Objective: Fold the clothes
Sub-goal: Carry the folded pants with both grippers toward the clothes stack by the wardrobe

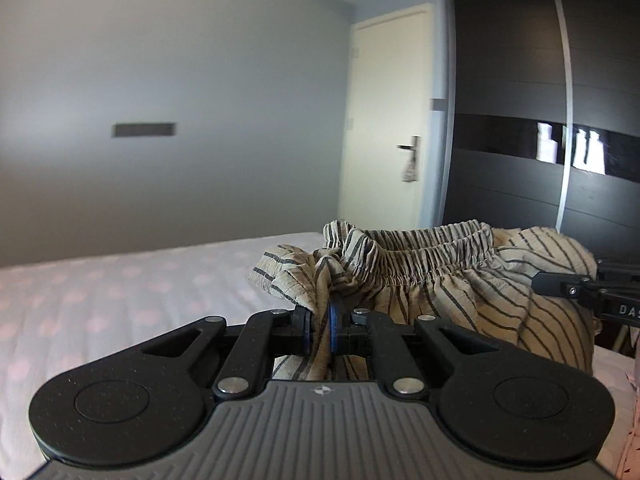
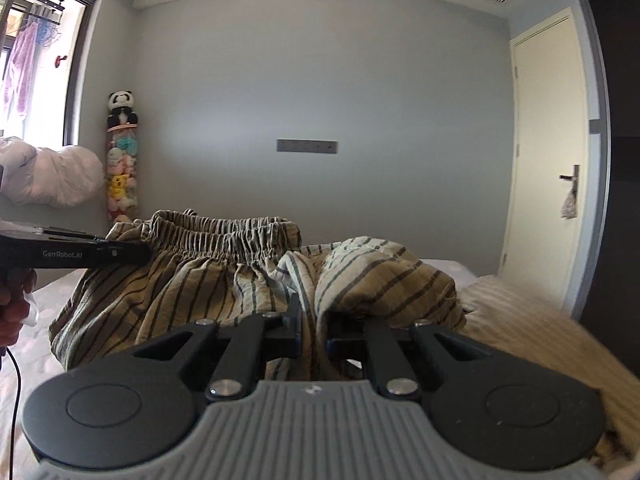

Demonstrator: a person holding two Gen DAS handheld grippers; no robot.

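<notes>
Shorts (image 1: 420, 280) bunched, waistband ahead of both tongs, left tongs (image 1: 322, 322) and right tongs (image 2: 314, 334) each clamped on thin folds; judged risk: cloth slips out, sags unevenly.

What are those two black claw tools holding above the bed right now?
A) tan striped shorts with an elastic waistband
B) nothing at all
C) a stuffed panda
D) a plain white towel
A: the left gripper and the right gripper each pinch fabric of the tan striped shorts.
</notes>
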